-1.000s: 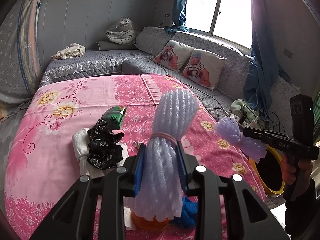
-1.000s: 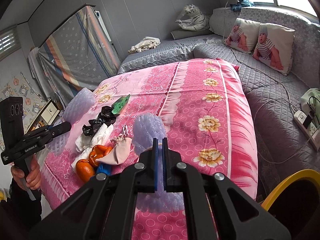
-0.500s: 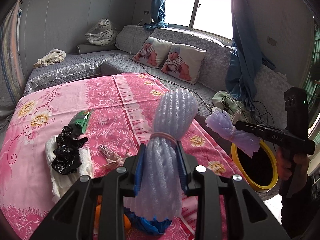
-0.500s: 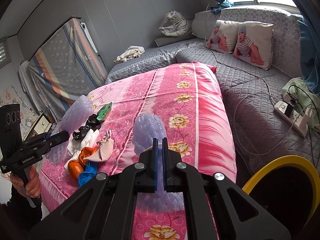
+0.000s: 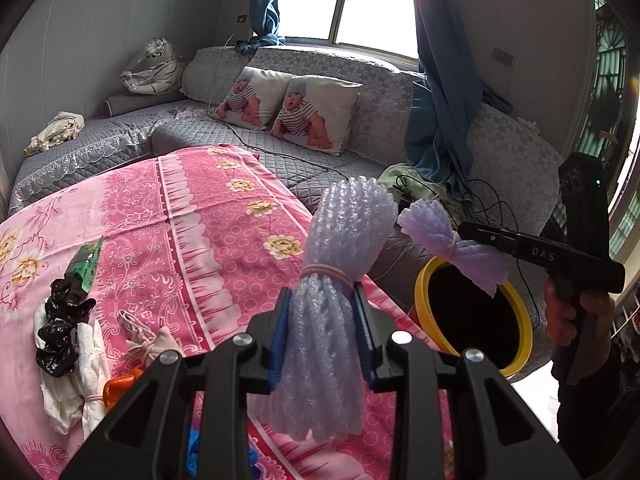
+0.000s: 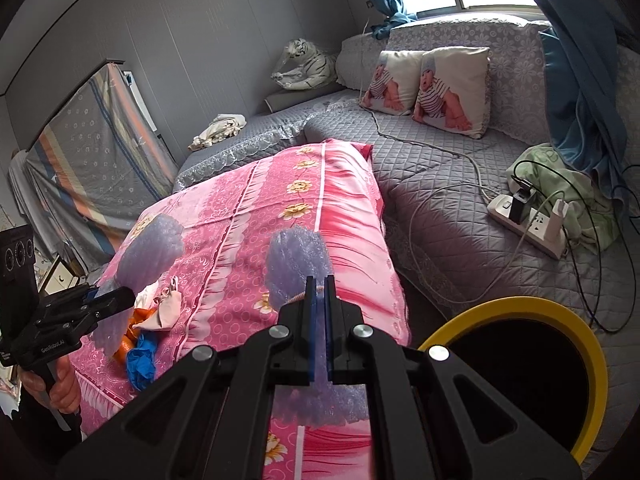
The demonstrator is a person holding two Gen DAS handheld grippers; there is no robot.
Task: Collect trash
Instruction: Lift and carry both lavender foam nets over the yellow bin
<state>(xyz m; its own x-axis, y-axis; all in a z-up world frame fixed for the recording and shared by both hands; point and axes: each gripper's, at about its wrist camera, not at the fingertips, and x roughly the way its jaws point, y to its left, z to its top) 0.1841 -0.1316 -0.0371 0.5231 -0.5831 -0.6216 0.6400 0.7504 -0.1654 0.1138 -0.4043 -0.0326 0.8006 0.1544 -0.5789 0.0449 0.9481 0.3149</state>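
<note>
My left gripper (image 5: 322, 300) is shut on a large purple foam-net bundle (image 5: 340, 248) tied with a rubber band, held above the pink bed's right edge. My right gripper (image 6: 319, 284) is shut on a smaller purple foam-net bundle (image 6: 298, 264). In the left wrist view that smaller bundle (image 5: 444, 240) hangs over the rim of the yellow bin (image 5: 424, 280). The bin (image 6: 560, 312) stands on the floor at the bed's corner. Black bag (image 5: 60, 328), white cloth (image 5: 92, 376), green wrapper (image 5: 86, 264), beige pouch (image 5: 148, 344), orange (image 6: 132, 336) and blue (image 6: 142, 360) scraps lie on the bed.
The pink flowered bed (image 5: 180, 240) fills the left. A grey quilted sofa (image 6: 440, 176) with two baby-print pillows (image 5: 288, 112) runs behind it. A power strip (image 6: 528, 220) with cables lies on the sofa near the bin. Blue curtains (image 5: 440, 100) hang at the window.
Both grippers have swung right with their foam bundles toward the yellow bin. The right gripper's bundle is now over the bin's rim. The trash pile on the bed has shifted left in view.
</note>
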